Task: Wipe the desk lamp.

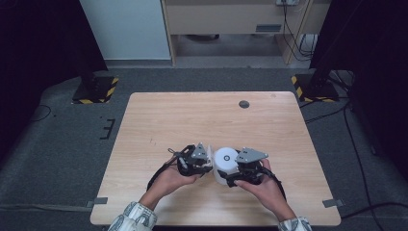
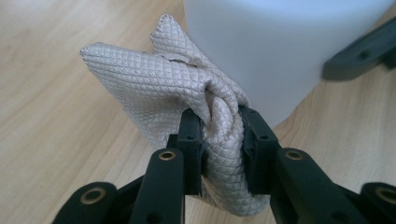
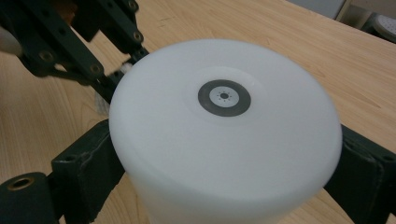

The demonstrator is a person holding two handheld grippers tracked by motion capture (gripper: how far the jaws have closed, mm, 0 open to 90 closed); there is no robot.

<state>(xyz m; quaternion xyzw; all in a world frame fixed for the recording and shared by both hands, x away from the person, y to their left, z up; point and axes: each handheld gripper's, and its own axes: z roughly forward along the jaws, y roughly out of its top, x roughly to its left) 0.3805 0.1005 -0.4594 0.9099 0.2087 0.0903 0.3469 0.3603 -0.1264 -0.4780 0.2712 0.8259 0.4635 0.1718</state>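
1. wiping step: left gripper [image 2: 219, 140] pinches a bunched beige cloth [image 2: 163, 88] against the white cylinder's [image 3: 224, 135] side.
2. right gripper [image 3: 224, 158] clamps that cylinder upright on the table [image 1: 159, 115].
3. next: probably rub the cloth along the wall, cylinder held steady.

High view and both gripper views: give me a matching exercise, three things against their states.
Things:
1. beige cloth
2. white cylinder
3. wooden table

States:
A. bears the other things
B. bunched and pinched in the left claw
C. upright, clasped on both sides by the right claw

Pairs: 1-B, 2-C, 3-A
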